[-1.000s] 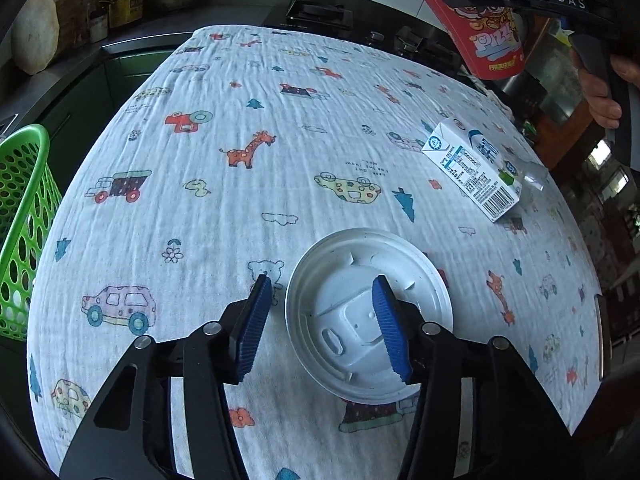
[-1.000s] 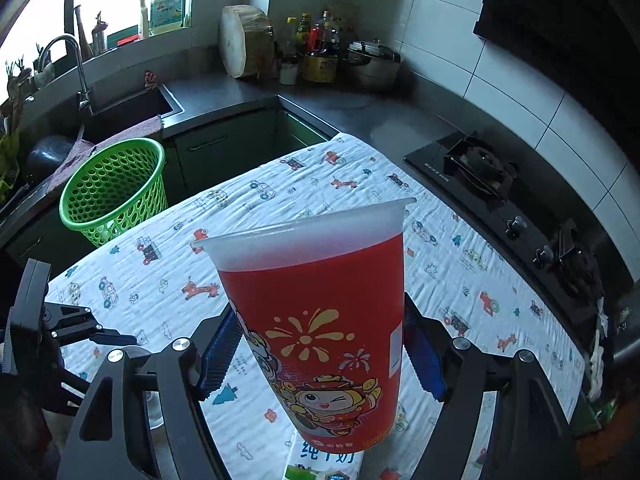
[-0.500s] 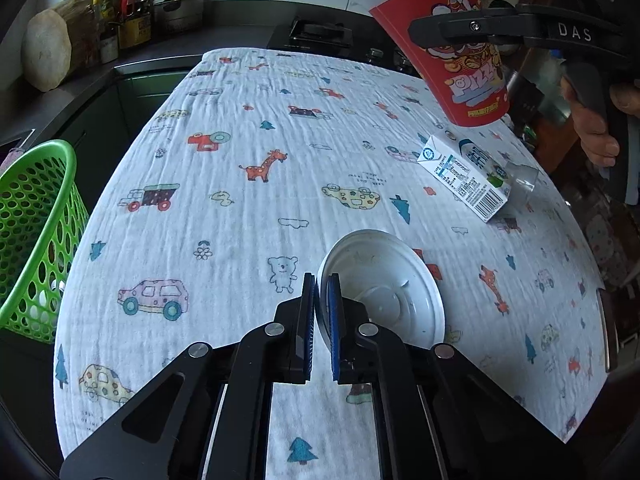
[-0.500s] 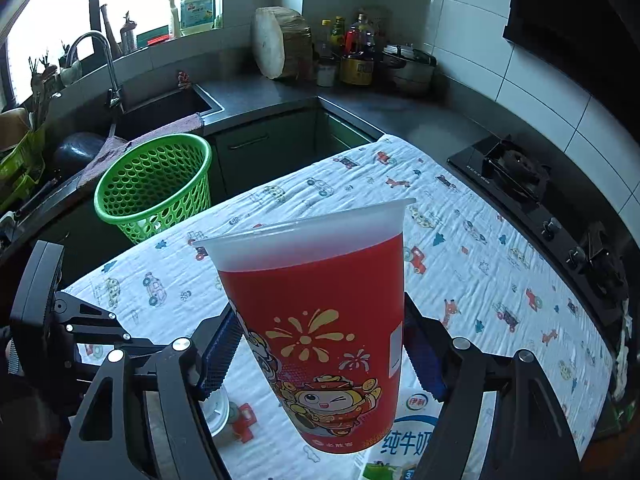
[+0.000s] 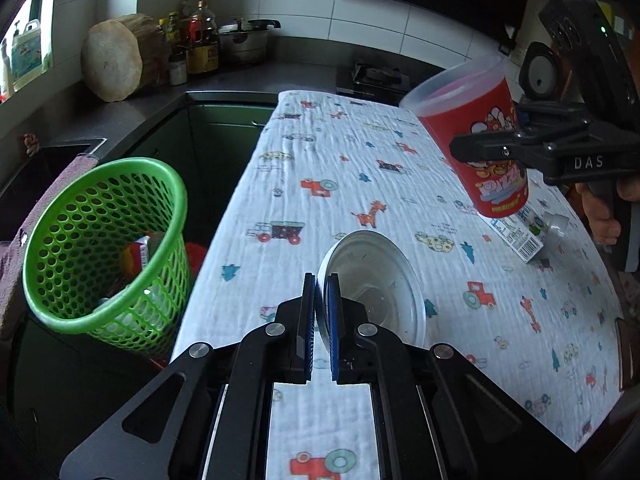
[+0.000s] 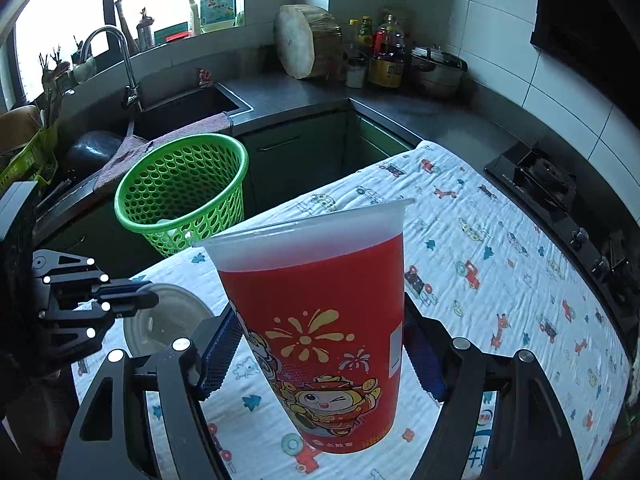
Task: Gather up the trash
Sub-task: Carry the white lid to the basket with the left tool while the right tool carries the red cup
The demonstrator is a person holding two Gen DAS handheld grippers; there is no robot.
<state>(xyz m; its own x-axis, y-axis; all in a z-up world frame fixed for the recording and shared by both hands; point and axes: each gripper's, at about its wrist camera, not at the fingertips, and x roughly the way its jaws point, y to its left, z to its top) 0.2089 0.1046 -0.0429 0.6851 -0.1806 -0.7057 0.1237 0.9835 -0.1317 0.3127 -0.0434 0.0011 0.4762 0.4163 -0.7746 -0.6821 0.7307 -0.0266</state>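
Observation:
My left gripper [image 5: 320, 320] is shut on the rim of a white plastic lid [image 5: 380, 292], held on edge above the patterned tablecloth [image 5: 344, 184]. My right gripper [image 6: 320, 344] is shut on a red paper cup [image 6: 320, 320] with a white rim, held upright in the air; the cup [image 5: 476, 140] also shows at the right of the left wrist view. A green mesh basket [image 5: 104, 248] stands left of the table with some trash inside; it shows in the right wrist view [image 6: 184, 196] beyond the cup. A milk carton [image 5: 520, 232] lies on the cloth under the cup.
A dark counter with a sink [image 6: 180, 108], tap, round chopping block [image 6: 304, 40], bottles and a pot [image 6: 436, 68] runs behind the table. A gas hob [image 6: 536, 180] sits at the far right. The person's hand [image 5: 604, 216] holds the right gripper.
My left gripper closed on the lid's rim, lifted it on edge and swung left, bringing the basket into view. My right gripper with the cup moved toward the basket side.

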